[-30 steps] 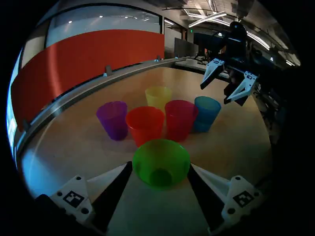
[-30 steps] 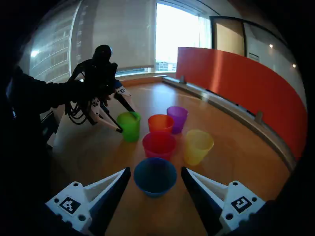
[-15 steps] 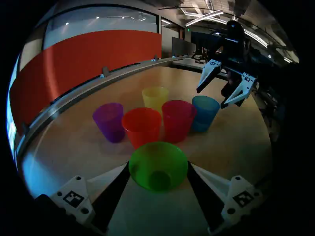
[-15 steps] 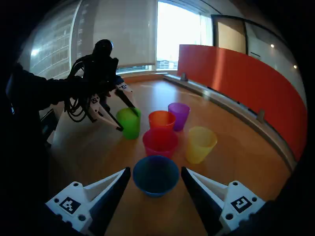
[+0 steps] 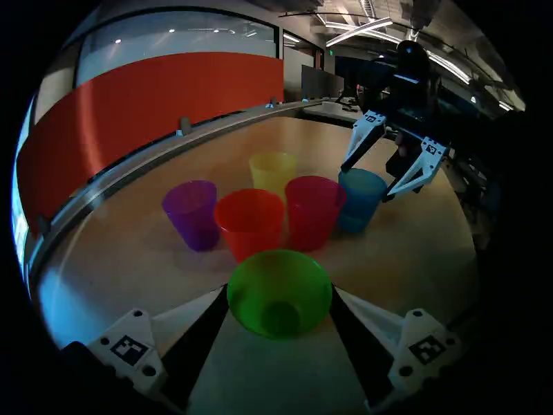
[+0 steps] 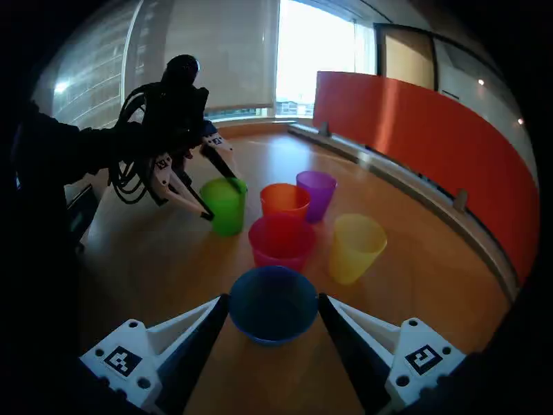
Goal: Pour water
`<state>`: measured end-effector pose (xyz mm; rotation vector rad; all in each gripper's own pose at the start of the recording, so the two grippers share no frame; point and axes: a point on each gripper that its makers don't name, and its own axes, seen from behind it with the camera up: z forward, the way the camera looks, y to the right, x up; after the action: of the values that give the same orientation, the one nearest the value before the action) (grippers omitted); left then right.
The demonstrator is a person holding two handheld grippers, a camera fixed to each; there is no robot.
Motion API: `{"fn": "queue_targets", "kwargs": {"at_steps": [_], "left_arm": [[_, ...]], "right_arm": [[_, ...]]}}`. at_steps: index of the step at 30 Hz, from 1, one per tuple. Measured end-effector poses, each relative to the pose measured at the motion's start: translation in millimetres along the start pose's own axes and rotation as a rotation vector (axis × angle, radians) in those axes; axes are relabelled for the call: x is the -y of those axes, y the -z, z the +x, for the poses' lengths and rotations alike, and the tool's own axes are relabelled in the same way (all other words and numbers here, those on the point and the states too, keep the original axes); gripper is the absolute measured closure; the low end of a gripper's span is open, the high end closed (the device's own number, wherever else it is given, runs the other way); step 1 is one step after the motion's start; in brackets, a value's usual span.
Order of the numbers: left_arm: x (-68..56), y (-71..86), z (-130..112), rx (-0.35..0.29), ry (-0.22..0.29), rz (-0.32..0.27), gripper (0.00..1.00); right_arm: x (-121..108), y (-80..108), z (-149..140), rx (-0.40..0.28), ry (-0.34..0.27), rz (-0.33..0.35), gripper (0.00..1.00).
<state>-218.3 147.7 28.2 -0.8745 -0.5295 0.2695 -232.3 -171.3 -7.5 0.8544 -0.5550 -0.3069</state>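
Green cup (image 5: 280,304) sits on the table (image 5: 138,256), right between the spread fingers of the left gripper (image 5: 278,287); blue cup (image 6: 273,308) sits between those of the right gripper (image 6: 272,299). Can't tell if either's actually squeezing. Red cup (image 5: 314,211), orange cup (image 5: 250,221), purple cup (image 5: 191,211) and yellow cup (image 5: 273,169) huddle between those two.

The red cup (image 6: 281,241) stands in the middle of a cluster on the table (image 6: 428,290). The blue cup (image 6: 273,315) is just in front of it, between the right gripper's (image 6: 272,299) spread fingers. The orange cup (image 6: 285,200) is right behind it, the purple cup (image 6: 316,194) behind and to its right, and the yellow cup (image 6: 356,247) near its right side. Behind it to the left is the green cup (image 6: 225,216), straddled by the parted fingers of the left gripper (image 6: 222,199), which is held by a dark sleeve (image 6: 62,155).
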Motion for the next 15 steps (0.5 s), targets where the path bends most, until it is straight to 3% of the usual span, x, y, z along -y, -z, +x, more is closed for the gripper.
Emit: {"fn": "queue_targets", "kwargs": {"at_steps": [15], "left_arm": [[1.9,-2.1,-1.6,-0.008,0.009,-0.002,0.02]], "right_arm": [[-0.9,-16.7,-7.9,0.009,0.008,-0.001,0.01]]}}
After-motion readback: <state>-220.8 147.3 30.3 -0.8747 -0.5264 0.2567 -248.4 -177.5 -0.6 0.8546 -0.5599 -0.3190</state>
